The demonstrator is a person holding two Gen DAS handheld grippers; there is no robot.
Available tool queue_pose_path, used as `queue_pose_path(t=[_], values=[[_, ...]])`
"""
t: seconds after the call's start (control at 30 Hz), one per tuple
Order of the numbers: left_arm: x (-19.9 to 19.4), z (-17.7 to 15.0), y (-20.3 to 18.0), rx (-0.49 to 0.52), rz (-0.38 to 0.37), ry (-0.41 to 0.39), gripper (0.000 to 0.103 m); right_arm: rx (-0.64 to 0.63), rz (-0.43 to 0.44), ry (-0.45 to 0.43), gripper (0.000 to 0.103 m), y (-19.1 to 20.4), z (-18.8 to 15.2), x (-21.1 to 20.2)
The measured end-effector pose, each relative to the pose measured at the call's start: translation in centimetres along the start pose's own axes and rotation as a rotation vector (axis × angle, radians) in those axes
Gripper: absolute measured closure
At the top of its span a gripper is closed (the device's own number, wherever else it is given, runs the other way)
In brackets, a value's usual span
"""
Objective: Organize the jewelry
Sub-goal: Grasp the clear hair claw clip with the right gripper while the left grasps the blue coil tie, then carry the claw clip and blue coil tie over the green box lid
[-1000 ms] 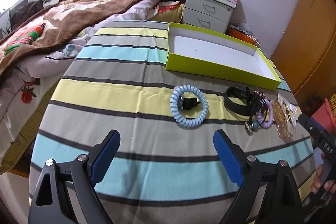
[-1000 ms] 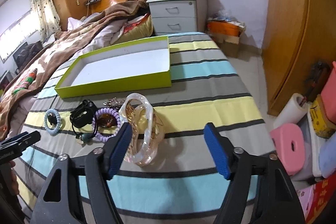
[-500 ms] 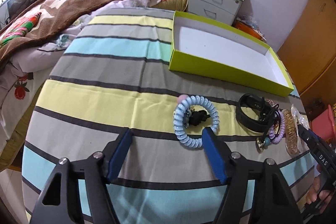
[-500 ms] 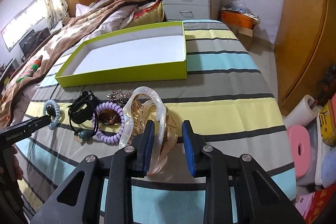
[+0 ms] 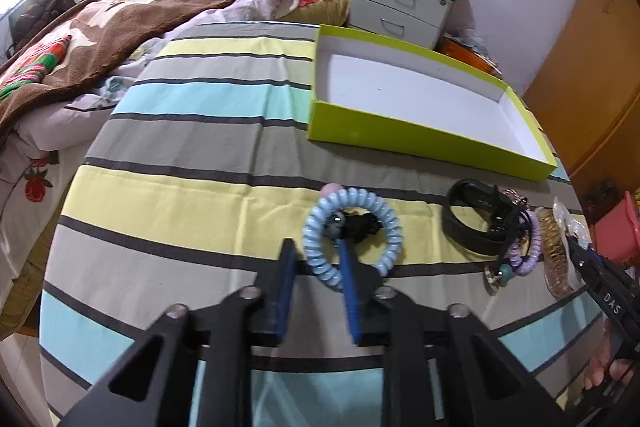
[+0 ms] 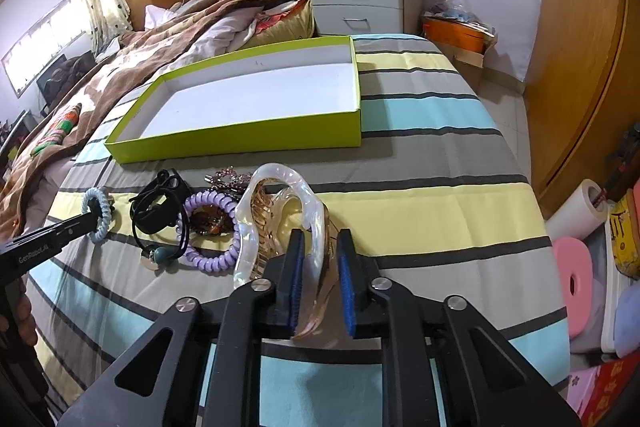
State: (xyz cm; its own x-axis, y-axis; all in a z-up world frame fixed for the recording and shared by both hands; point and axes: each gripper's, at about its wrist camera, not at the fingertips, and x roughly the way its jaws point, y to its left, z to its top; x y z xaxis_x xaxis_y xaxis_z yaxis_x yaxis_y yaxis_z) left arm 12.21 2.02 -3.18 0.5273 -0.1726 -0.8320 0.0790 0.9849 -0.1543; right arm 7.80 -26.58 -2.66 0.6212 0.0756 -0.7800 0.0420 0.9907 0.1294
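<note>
Both jaw pairs narrowed since half second ago. Left gripper (image 5: 316, 259) clamped on pale blue spiral hair tie (image 5: 352, 233), frame centre; right gripper (image 6: 320, 255) pinched on pearly translucent claw clip (image 6: 276, 215), lower centre. Lime-green shallow box (image 6: 240, 143), upper centre, unfilled; lift and transfer judged next.

Striped bedsheet (image 5: 180, 195), green box (image 5: 420, 135), coil ties (image 6: 216, 255), black band (image 5: 472, 231)

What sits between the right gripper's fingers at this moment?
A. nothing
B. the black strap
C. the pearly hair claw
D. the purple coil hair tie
C: in the right wrist view the right gripper has its blue pads closed on the side of the pearly hair claw, while the purple coil hair tie and the black strap lie apart on the cloth.
</note>
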Motion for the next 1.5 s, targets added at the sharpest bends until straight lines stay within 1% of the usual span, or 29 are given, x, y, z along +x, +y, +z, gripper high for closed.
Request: queue_pose_path(t=[0.2,0.53,0.73,0.93,1.23,1.5], values=[[-0.4,0.0,-0.2,0.003,-0.013,-0.017,0.092,0.002,-0.002,-0.008,0.091,0.0,-0.2,-0.4],[-2.0,-0.1,-0.2,0.000,-0.039,-0.053,0.093,0.030,-0.002,-0.036,0.091,-0.2,-0.4,-1.7],[-3.4,-0.2,0.0,-0.001,-0.055,-0.075,0.093,0.039,-0.001,-0.072,0.091,-0.2,-0.5,-3.1],[-4.6,-0.1,0.3,-0.004,-0.064,-0.098,0.093,0.038,-0.002,-0.090,0.091,0.0,0.1,-3.8],[-5.6,2.0,-0.2,-0.005,-0.092,-0.132,0.093,0.032,-0.008,-0.123,0.091,0.7,3.0,-4.8],[-4.7,5.1,-0.6,0.000,-0.117,-0.136,0.093,0.022,-0.009,-0.118,0.091,1.1,6.5,-3.4]])
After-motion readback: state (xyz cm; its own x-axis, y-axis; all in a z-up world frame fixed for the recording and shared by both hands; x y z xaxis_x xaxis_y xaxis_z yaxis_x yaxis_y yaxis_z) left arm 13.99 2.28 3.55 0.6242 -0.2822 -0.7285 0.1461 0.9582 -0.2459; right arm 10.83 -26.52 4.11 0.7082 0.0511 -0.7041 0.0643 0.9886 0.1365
